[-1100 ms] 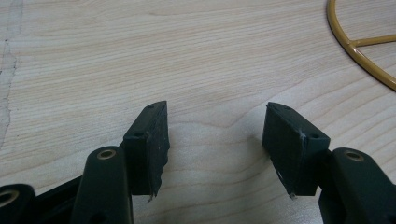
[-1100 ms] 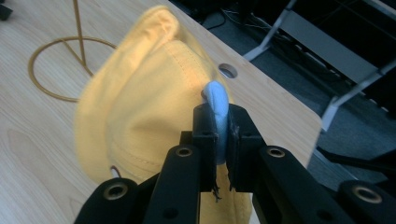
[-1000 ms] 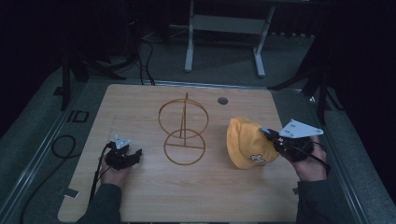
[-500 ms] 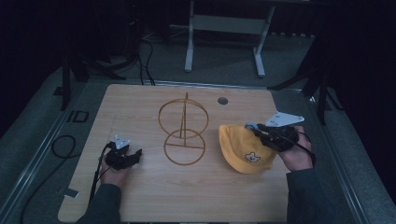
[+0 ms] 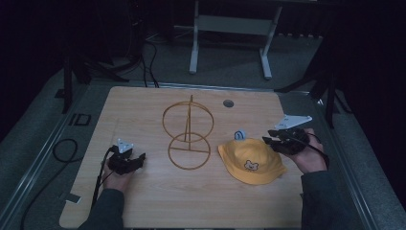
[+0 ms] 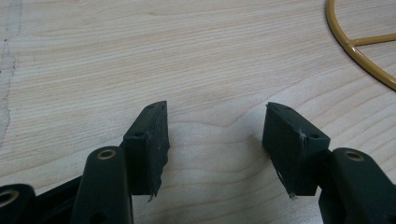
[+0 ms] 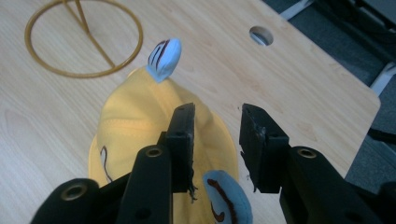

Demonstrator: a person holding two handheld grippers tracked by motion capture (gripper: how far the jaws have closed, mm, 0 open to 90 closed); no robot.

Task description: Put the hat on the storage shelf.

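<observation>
Yellow hat (image 5: 251, 162) lay flat on the wooden table (image 5: 143, 110), bear face up, just right of the gold wire stand (image 5: 187, 136) and near it without touching. One pale blue ear (image 5: 240, 134) stuck up at the hat's far edge; a second blue ear (image 7: 227, 196) showed close under the jaws in the right gripper view.

Right gripper (image 5: 275, 143) — held low at the hat's right brim, jaws parted and just been opening, nothing pinched between the pads. In its own view, the left jaw hung over the yellow cloth, the right jaw over bare wood beside it; contact with the fabric could not be told.

Left gripper (image 5: 135, 160) — rested on the table well left of the stand, jaws apart, only wood grain between them. Small round hole (image 5: 228, 103) sat near the table's far edge.
</observation>
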